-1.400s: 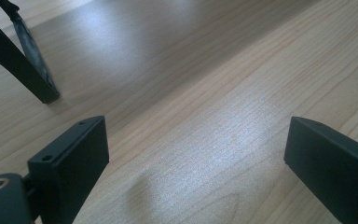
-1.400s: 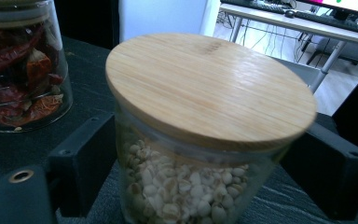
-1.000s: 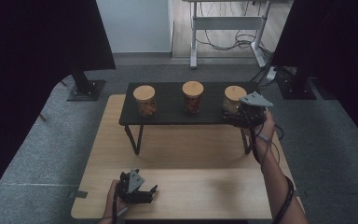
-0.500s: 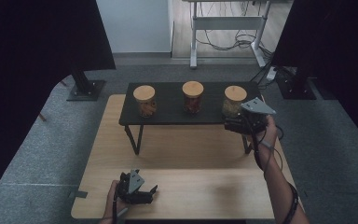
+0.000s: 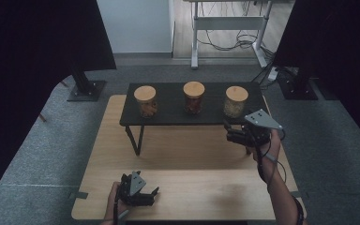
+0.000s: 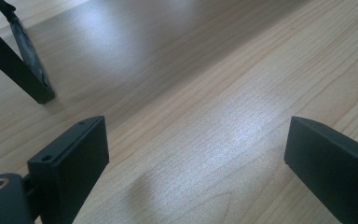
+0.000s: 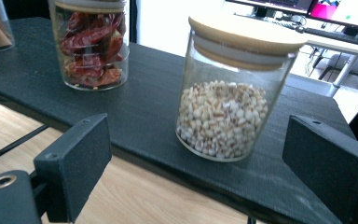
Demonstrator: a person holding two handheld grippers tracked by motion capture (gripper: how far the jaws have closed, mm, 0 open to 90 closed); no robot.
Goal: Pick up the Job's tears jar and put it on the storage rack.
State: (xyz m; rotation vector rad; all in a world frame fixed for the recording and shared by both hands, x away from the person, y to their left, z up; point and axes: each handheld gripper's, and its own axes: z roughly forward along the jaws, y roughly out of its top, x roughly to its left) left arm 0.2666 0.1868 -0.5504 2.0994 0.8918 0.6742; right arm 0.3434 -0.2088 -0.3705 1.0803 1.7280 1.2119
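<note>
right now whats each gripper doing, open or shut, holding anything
Left gripper: open, jaws wide apart over the bare wooden table, holding nothing.
Right gripper: open, holding nothing, jaws facing the jar of pale grains on the black shelf.

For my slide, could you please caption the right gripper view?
Open right gripper faces a lidded glass jar of pale grains on the black shelf.

R gripper [image 5: 228,133] pulled back from grain jar [image 5: 236,101], now lower.

Lab, black curtains [image 5: 42,42], floor cables [image 5: 229,44]
</note>
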